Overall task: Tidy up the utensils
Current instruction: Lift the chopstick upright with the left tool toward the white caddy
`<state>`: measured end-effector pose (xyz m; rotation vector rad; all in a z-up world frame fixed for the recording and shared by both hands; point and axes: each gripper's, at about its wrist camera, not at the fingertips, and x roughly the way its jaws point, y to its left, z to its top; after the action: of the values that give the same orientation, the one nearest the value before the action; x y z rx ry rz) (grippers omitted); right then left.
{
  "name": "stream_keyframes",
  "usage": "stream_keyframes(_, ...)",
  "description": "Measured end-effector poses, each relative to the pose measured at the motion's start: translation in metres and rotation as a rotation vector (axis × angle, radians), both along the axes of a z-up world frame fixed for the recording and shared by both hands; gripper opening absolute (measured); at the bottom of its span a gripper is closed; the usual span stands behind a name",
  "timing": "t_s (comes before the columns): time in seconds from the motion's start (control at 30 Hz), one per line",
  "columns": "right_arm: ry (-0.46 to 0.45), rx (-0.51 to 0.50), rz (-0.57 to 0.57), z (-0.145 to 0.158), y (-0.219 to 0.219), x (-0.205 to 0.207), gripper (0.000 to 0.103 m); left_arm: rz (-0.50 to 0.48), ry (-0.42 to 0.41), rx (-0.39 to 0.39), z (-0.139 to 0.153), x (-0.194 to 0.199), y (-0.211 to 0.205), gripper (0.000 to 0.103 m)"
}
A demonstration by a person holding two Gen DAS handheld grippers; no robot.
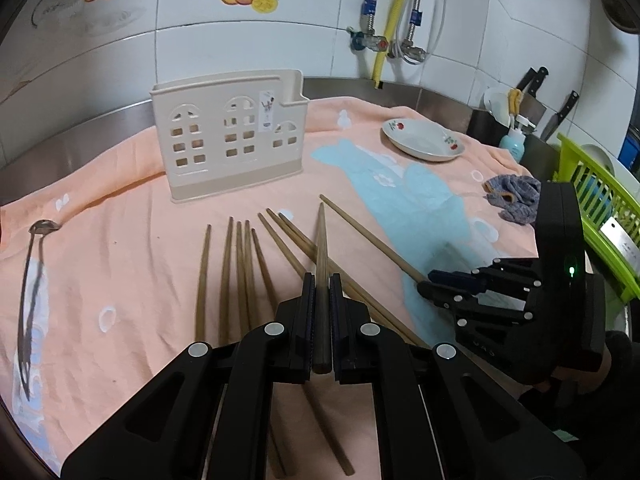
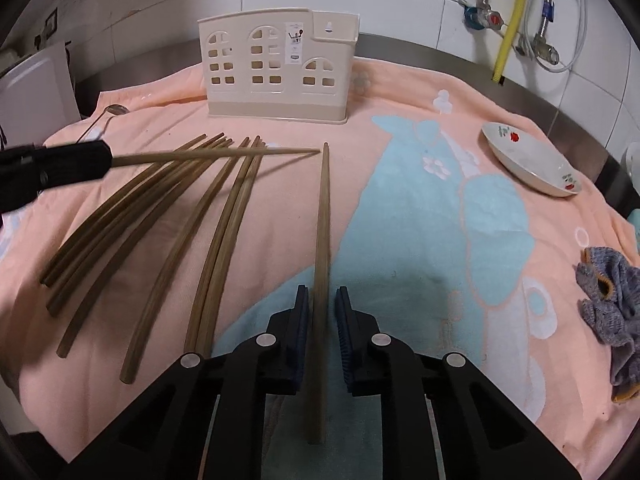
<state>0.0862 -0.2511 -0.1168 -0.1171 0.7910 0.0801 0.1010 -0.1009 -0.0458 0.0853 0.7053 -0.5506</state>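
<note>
Several brown wooden chopsticks (image 1: 240, 272) (image 2: 160, 208) lie fanned on a peach towel (image 1: 120, 264) (image 2: 400, 92). My left gripper (image 1: 321, 280) (image 2: 109, 159) is shut on one chopstick (image 1: 321, 240) (image 2: 216, 154), lifted over the pile and pointing toward the beige house-shaped utensil holder (image 1: 228, 136) (image 2: 276, 64). My right gripper (image 2: 322, 292) (image 1: 426, 285) straddles another chopstick (image 2: 323, 220) (image 1: 368, 236) lying on the towel. A slim gap shows beside each pad, so its jaws are narrowly open. A metal spoon (image 1: 30, 300) (image 2: 112, 111) rests at the towel's left.
A flowered white dish (image 1: 424, 140) (image 2: 528, 160) and a crumpled grey rag (image 1: 512, 198) (image 2: 608, 300) sit on the right of the towel. A green plastic basket (image 1: 592, 200) and a knife block (image 1: 536, 84) stand at the far right. Tiled wall and pipes (image 1: 380, 20) back the steel counter.
</note>
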Motion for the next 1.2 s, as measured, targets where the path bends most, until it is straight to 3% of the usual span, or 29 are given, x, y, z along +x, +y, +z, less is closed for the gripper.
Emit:
stream_keyframes(0.1, -0.007, -0.007, -0.006, 0.0, 0.0, -0.002, 0.008, 0.006, -0.004, -0.013, 0.005, 0.001, 0.006, 0.006)
stream_keyframes(0.3, -0.04, 0.005, -0.015, 0.013, -0.003, -0.005, 0.008, 0.016, -0.024, -0.017, 0.016, 0.002, 0.014, 0.006)
stream_keyframes(0.67, -0.177, 0.075, 0.069, 0.098, -0.008, 0.009, 0.007, 0.029, -0.041, -0.055, 0.05, 0.021, 0.032, 0.006)
stream_keyframes(0.97, -0.179, 0.054, 0.173, 0.147, -0.005, 0.029, 0.007, 0.052, -0.118, -0.034, 0.089, 0.039, 0.036, 0.006)
stream_keyframes(1.2, -0.134, -0.002, 0.184, 0.146, -0.007, 0.037, 0.007, 0.072, -0.154, -0.041, 0.109, 0.045, 0.04, 0.006)
